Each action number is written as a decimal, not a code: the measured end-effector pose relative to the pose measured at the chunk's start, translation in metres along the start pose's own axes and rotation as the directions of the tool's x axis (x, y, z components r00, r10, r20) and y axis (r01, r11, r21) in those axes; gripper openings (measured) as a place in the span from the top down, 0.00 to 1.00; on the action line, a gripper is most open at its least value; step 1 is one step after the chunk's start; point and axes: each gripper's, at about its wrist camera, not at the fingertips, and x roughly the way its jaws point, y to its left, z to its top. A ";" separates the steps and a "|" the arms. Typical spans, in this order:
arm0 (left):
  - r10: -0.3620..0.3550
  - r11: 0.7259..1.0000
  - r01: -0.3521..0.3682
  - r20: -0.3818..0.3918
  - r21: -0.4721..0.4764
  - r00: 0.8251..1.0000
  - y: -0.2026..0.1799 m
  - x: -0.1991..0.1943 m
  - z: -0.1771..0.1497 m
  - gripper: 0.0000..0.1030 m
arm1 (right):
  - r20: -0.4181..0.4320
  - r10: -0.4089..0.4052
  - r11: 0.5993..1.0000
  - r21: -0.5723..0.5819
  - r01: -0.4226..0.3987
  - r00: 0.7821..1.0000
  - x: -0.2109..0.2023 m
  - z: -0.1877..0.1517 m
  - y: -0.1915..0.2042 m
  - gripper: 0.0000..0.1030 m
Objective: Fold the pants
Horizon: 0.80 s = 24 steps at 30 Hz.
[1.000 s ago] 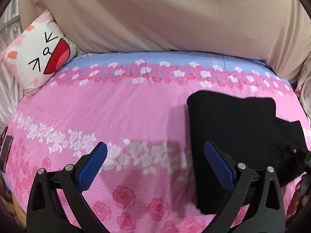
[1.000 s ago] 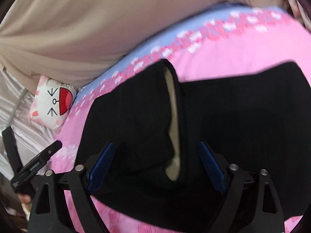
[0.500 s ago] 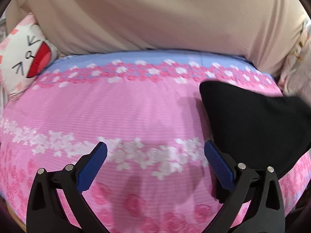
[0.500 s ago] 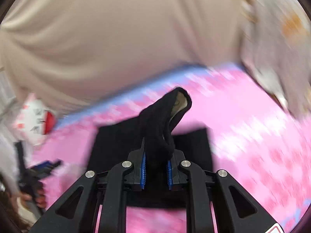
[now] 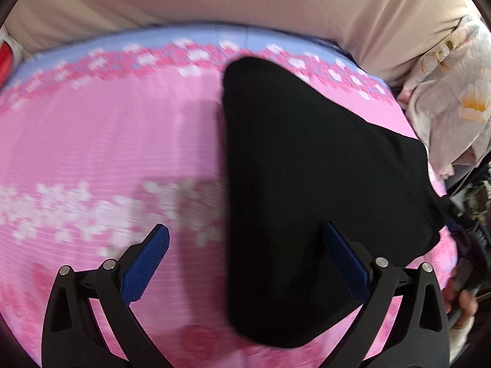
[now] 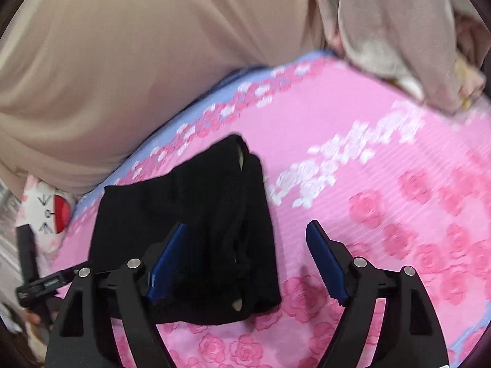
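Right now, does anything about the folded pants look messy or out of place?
Slightly. In the right wrist view the black pants lie folded on the pink floral bedspread, but the top layer is bunched, and pale lining peeks out at the far edge and the near corner. Both grippers are open.

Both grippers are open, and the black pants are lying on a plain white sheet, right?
Not quite. The sheet is pink with a rose print and a blue band at its far edge, not plain white; the right wrist view shows it clearly. The rest holds: the left gripper and right gripper are both open, and the black pants lie on the sheet.
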 end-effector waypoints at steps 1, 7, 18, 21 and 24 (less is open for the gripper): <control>-0.029 1.000 0.029 -0.019 -0.012 0.999 -0.002 0.006 0.001 0.05 | -0.028 0.027 0.999 0.022 -0.026 0.999 0.008 -0.002 -0.003 0.24; -0.187 0.982 0.185 -0.039 -0.046 0.982 0.001 0.026 0.007 0.47 | -0.091 0.085 0.996 0.036 -0.082 0.992 0.041 -0.007 0.001 0.54; -0.056 0.998 0.057 0.074 -0.010 0.996 0.080 -0.071 -0.014 0.54 | -0.140 0.206 0.966 -0.131 -0.224 0.968 0.037 -0.042 0.109 0.56; 0.079 0.996 -0.079 0.026 -0.034 0.996 0.103 -0.053 -0.031 0.44 | -0.207 0.120 0.985 -0.097 -0.142 0.971 0.066 -0.065 0.099 0.41; 0.117 0.992 -0.109 0.168 -0.057 0.979 0.109 -0.093 -0.032 0.44 | -0.129 0.059 0.994 -0.082 -0.070 0.990 0.035 -0.056 0.098 0.40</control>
